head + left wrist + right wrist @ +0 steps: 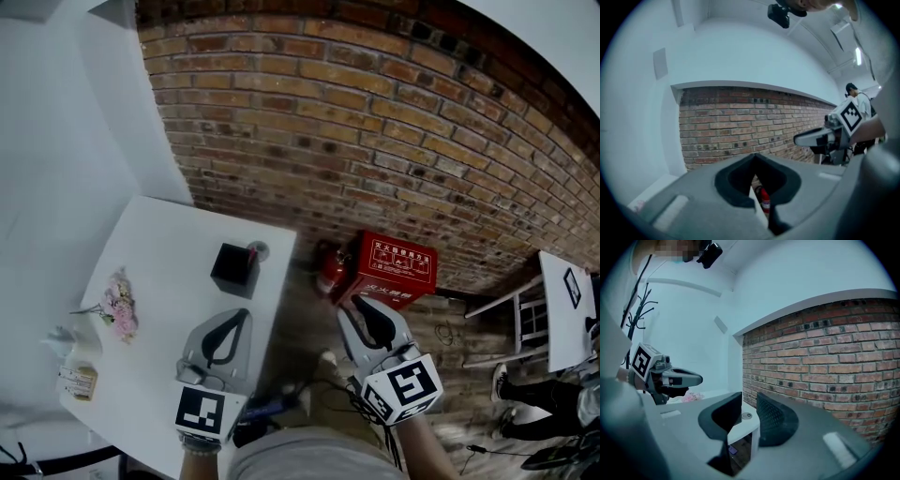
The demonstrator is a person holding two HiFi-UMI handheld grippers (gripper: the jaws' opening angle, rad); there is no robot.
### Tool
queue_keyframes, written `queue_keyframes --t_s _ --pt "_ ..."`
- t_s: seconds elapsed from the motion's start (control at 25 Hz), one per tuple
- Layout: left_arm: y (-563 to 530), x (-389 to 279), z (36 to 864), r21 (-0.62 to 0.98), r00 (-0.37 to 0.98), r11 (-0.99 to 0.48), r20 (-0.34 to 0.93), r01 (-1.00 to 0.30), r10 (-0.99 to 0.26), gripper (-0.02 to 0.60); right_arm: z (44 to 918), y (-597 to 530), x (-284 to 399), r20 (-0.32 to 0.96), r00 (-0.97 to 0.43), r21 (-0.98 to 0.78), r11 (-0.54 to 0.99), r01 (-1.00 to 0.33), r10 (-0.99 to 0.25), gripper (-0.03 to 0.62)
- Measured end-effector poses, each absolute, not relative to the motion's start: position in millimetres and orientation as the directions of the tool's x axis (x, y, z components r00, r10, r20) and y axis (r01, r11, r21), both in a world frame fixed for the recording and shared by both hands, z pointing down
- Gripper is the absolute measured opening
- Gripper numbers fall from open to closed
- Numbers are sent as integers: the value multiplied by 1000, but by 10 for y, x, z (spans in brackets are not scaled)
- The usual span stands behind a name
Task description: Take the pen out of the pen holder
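Observation:
A black square pen holder (pixel 233 270) stands near the far right edge of the white table (pixel 159 281). A thin reddish pen tip (pixel 251 252) shows at its far corner. My left gripper (pixel 245 313) hovers over the table just short of the holder, its jaw tips touching and nothing between them. In the left gripper view the left gripper (pixel 755 155) points at the brick wall and the holder is hidden. My right gripper (pixel 361 303) hangs over the floor to the right of the table. In its own view the right gripper (pixel 749 401) shows a narrow empty gap.
A small round disc (pixel 260 249) lies by the holder. Pink flowers (pixel 120 307) and a small box (pixel 79 381) sit at the table's left. A red extinguisher cabinet (pixel 395 268) and extinguisher (pixel 330 270) stand on the floor by the brick wall (pixel 375 122). A white side table (pixel 565 309) is at the right.

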State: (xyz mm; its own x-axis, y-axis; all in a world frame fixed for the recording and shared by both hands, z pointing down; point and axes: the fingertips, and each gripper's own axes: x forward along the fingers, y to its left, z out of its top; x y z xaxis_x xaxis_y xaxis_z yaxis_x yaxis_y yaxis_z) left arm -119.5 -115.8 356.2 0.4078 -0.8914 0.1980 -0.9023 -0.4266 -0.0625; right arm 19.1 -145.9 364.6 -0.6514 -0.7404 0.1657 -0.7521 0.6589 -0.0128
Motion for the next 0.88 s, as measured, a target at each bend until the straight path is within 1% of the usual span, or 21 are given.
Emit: queue_keyframes --t_s 0.28,0.88 --pt "-1228 -1312 3578 -68 358 -379 208 -923 -910 -8 3710 -1590 72 176 -691 -27 698 -715 -701 86" --pt "-1379 -1599 3652 -59 212 -231 227 -971 -951 -8 3820 -2049 -390 189 -803 -30 814 -580 -565 86"
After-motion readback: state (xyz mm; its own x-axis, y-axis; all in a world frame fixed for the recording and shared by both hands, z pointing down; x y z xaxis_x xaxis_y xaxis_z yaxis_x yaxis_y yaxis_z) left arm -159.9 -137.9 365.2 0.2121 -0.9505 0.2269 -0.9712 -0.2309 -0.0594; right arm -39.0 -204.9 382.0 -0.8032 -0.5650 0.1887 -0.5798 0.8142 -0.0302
